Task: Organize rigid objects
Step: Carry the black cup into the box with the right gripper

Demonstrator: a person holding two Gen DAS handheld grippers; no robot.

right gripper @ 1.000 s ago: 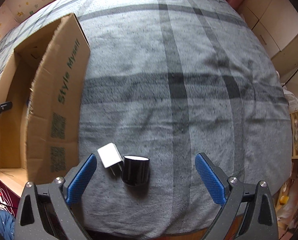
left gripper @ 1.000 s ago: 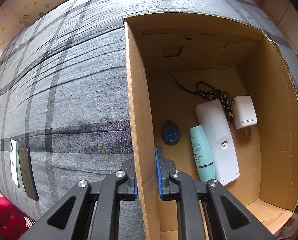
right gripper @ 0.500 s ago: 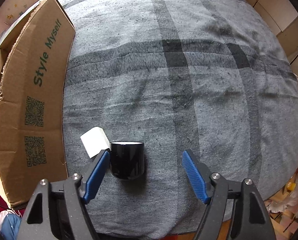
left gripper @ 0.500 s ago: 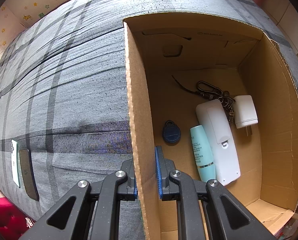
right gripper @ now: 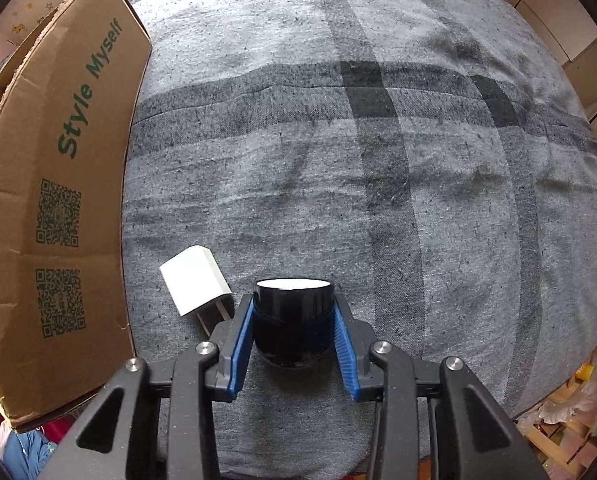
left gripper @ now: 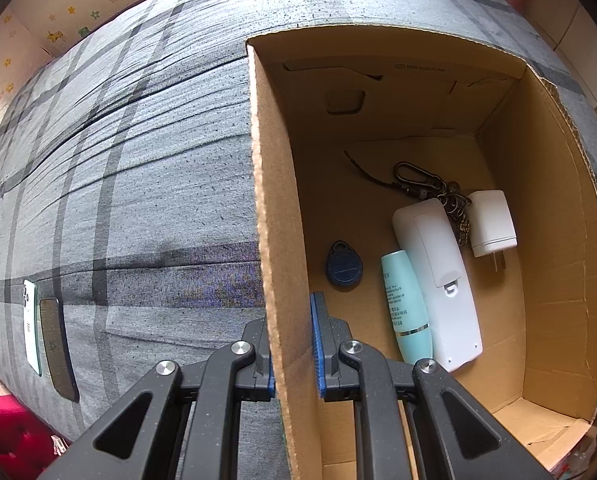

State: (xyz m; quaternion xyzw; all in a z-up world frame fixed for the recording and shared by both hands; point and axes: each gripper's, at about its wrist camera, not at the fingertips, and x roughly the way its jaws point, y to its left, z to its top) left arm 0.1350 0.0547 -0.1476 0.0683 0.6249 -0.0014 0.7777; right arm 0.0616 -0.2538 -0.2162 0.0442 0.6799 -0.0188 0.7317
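While five things already lie in the cardboard box (left gripper: 282, 200), two remain out on the bed (right gripper: 378, 160).
Left hand-held gripper (left gripper: 294, 344) clamps the box wall; right hand-held gripper (right gripper: 292, 340) is closing around the black jar (right gripper: 292, 320), pads at its sides, white charger (right gripper: 194, 284) just beside it.

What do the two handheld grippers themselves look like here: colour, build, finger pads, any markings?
Both the left gripper and the right gripper are matte black plastic with open triangular cut-outs, silver round pins at the joints, and ribbed blue pads lining the fingers. No markings, cables or sleeves show.
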